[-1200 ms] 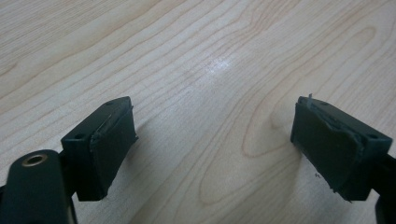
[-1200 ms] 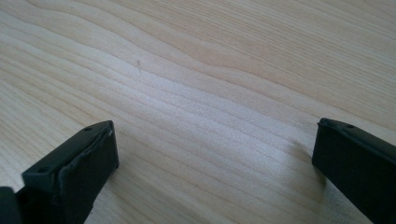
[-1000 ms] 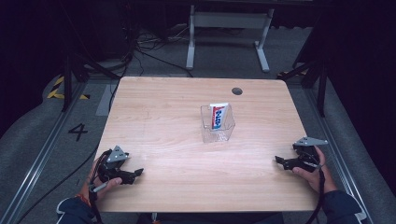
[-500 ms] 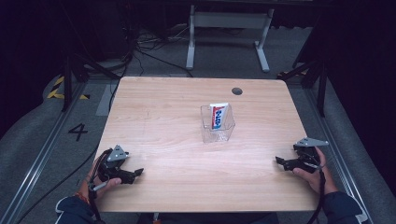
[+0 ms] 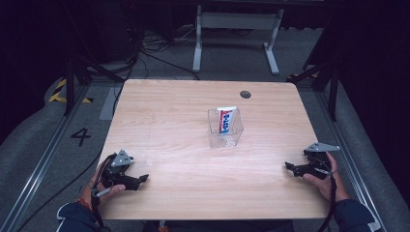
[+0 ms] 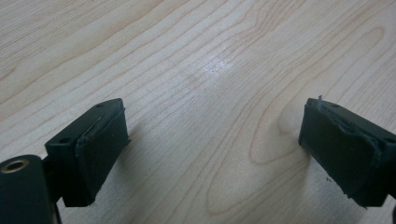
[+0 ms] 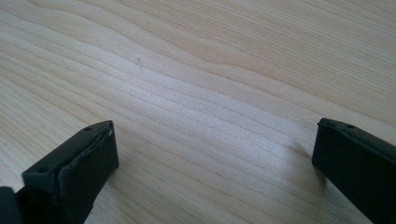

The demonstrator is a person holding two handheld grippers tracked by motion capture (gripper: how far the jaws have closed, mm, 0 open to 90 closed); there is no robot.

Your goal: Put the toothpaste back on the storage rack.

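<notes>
While both hands are kept at the lower corners of the table (image 5: 159, 101), the left gripper (image 5: 138, 181) has just been opened wider on nothing, the right gripper (image 5: 291, 167) is held agape and empty, and the toothpaste tube (image 5: 226, 119) is left upright in the clear holder (image 5: 225, 137) at frame centre, so pickup is judged not yet begun.

The counter (image 5: 193, 145) is surfaced in pale wood grain with a faint sheen. The holder (image 5: 226, 135) is made of clear glossy plastic. The left tongs (image 6: 212, 154) are faced with matt black rubbery pads.
</notes>
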